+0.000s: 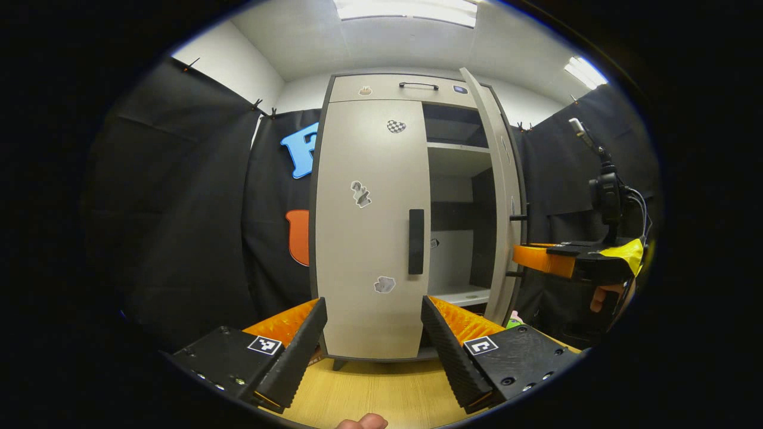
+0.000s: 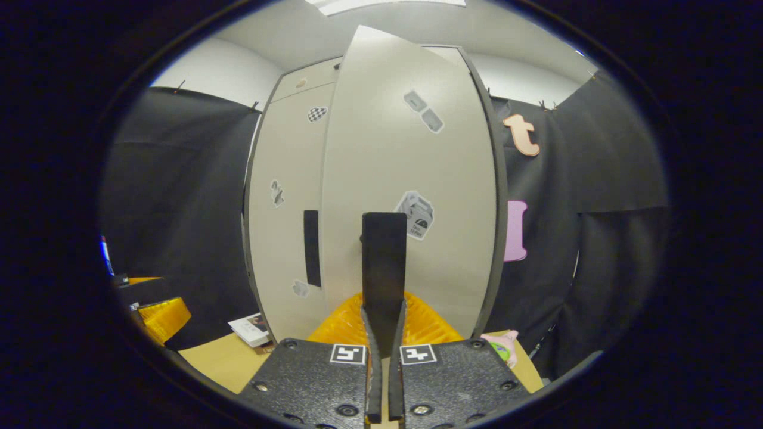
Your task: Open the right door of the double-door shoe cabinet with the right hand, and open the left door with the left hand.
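At centre frame, the right gripper [image 2: 382,333] clamps the right door's handle [image 2: 384,262], the right door [image 2: 411,179] swung partly out. Left gripper [image 1: 374,339], jaws wide, faces the closed left door [image 1: 369,238]; it should straddle that door's handle [image 1: 416,241] squarely before closing.

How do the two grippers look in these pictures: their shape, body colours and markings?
Each gripper, the left gripper and the right gripper, has two long ribbed fingers on black blocks, each with a square black-and-white marker, and an orange ribbed body behind them.
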The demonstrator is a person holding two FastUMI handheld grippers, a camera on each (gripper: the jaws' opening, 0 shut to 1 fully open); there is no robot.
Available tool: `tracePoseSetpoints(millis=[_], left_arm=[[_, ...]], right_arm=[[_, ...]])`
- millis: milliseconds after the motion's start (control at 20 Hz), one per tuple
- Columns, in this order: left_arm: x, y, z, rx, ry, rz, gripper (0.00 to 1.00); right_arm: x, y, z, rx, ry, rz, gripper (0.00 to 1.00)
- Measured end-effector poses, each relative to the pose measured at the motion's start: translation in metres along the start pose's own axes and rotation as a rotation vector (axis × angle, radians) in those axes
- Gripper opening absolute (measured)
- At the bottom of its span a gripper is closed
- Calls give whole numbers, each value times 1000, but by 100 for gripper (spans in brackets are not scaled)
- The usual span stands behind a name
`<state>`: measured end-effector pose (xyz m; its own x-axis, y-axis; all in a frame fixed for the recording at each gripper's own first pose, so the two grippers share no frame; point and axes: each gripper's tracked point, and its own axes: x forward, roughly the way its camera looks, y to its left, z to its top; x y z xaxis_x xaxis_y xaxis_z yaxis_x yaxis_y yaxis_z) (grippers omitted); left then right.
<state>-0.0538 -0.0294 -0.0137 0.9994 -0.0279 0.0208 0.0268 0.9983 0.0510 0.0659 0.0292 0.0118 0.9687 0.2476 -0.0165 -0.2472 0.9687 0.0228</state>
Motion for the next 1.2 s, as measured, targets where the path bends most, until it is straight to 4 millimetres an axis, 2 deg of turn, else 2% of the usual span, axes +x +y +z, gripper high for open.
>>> tracePoseSetpoints(millis=[250,650,850,1200], left_arm=[[1,-8,2,3,0,14,95],[15,-25,-1,2,5,1,95],[18,-34,1,4,4,-15,95],[24,-32,0,-4,6,-8,95]], right_arm=[[-26,-29,-1,-12,-3,-15,8],[-64,-81,-1,-31,-2,-123,7],[-68,-94,0,-26,5,-148,5],[-72,-107,-1,-30,4,-173,4]])
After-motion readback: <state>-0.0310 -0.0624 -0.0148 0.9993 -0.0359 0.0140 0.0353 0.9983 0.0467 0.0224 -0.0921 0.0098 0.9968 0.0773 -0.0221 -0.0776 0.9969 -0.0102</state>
